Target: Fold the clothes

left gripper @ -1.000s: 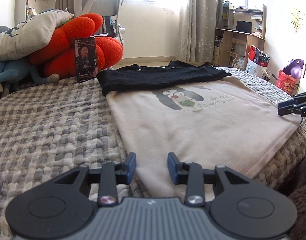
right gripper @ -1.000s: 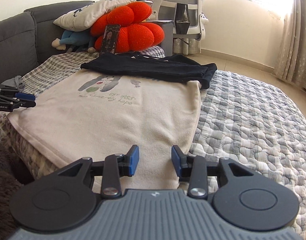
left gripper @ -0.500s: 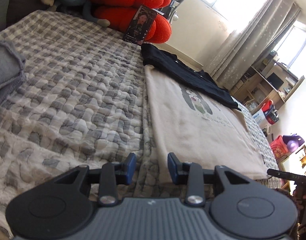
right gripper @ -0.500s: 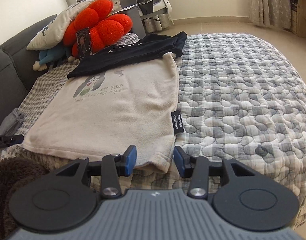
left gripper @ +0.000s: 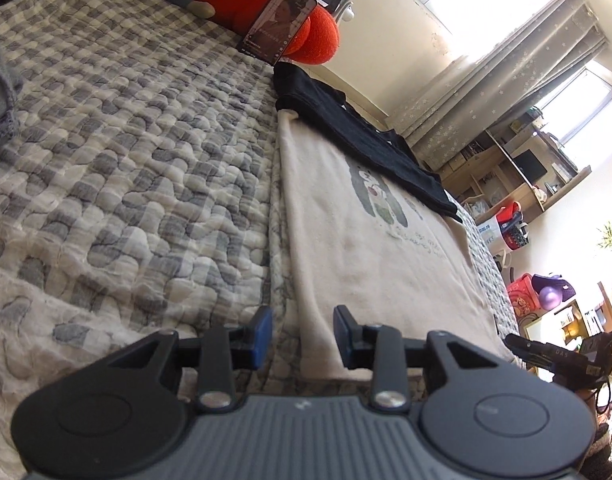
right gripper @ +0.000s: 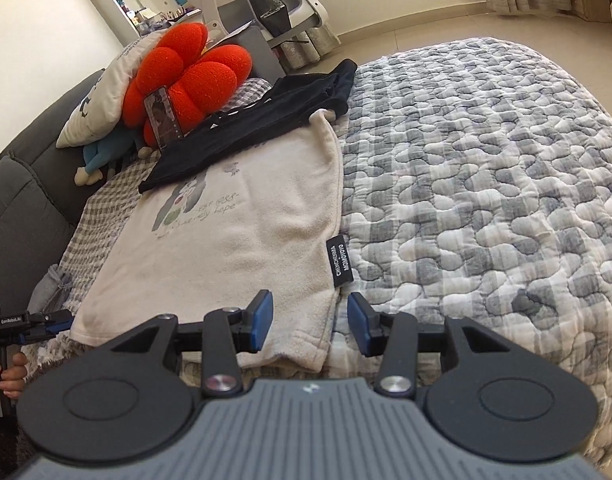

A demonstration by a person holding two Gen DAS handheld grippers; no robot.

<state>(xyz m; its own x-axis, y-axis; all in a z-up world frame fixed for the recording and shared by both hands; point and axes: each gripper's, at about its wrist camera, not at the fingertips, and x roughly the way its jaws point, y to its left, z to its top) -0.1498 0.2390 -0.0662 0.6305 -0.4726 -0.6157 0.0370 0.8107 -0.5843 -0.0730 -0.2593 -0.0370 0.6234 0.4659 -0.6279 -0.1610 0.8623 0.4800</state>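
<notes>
Right wrist: grey checked quilt (right gripper: 486,184) underneath.

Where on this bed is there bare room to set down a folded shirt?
The widest bare stretch is the grey checked quilt beside the cream printed sweatshirt, on its black-label side. More quilt lies bare on its other side. The head end is crowded: a black garment, an orange flower cushion, pillows.

Two garments (right gripper: 242,240) (right gripper: 258,120), two claws (right gripper: 310,326) (left gripper: 302,338)
</notes>
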